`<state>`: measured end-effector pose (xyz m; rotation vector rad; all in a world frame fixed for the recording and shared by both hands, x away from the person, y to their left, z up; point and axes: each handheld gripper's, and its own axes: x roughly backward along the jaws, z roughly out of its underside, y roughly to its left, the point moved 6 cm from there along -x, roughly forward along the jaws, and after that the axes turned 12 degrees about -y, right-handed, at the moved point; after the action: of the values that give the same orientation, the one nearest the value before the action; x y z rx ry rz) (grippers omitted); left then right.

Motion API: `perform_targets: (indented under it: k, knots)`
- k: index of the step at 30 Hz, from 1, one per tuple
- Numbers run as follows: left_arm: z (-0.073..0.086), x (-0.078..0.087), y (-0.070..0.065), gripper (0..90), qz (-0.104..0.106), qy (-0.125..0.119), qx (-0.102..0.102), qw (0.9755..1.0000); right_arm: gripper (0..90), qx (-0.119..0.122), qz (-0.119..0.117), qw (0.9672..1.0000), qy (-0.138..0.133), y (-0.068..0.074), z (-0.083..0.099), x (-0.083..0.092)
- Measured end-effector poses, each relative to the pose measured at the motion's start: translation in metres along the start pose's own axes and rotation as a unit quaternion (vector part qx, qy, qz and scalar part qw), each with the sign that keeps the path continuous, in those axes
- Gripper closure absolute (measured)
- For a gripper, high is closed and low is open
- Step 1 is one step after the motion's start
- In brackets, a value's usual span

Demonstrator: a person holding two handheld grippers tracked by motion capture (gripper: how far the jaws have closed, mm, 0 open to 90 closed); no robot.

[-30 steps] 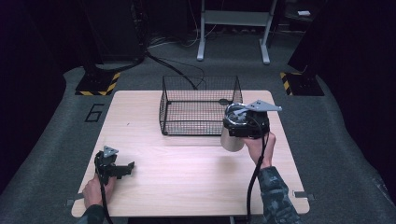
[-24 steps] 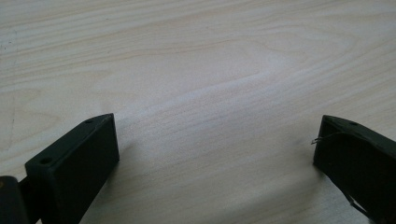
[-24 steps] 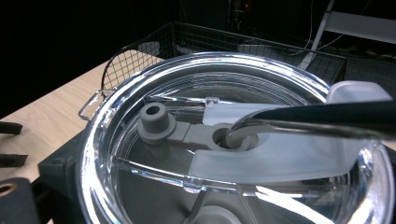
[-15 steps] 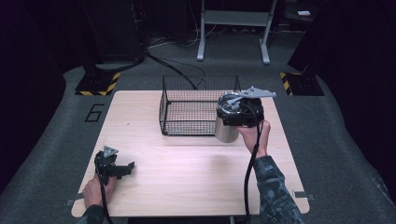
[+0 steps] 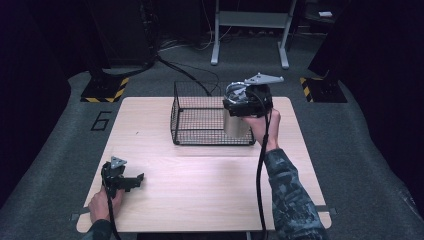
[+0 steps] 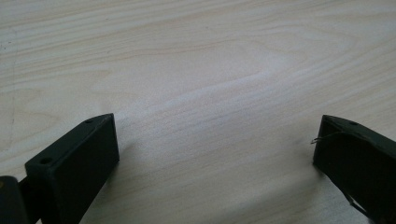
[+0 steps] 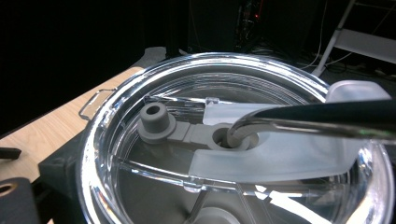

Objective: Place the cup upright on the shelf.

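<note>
Tumbler (image 5: 238,125) has risen and gone far-left in the high view, now against the wire basket's (image 5: 200,117) right wall, clamped by the right gripper (image 5: 247,102); release inside looks next. Left gripper (image 6: 215,149) rests wide open, empty, on the worktop (image 6: 201,60). Its clear lid (image 7: 224,140) looms in the right gripper view.

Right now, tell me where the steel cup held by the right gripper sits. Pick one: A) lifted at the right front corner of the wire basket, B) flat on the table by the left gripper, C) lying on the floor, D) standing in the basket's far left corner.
A: in the high view the right gripper holds the steel cup up at the right front corner of the wire basket.
</note>
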<state>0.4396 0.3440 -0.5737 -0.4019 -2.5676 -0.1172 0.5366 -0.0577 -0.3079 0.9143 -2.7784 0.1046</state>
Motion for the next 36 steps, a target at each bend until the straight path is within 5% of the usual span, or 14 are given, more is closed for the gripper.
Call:
perform_targets:
  k: [10, 28, 36]
  knots:
    - [0.0, 0.0, 0.0, 0.1, 0.0, 0.0, 0.0, 1.0, 3.5, -0.005, 0.002, 1.0, -0.002, -0.002, -0.008, -0.028]
    - [0.0, 0.0, -0.001, 0.1, -0.001, -0.001, 0.009, 1.0, 3.5, -0.007, 0.03, 0.9995, 0.008, -0.018, 0.0, -0.073]
    - [0.001, 0.001, 0.0, 0.1, 0.001, 0.006, -0.002, 1.0, 3.5, 0.001, 0.038, 0.9992, 0.013, -0.022, 0.006, -0.09]
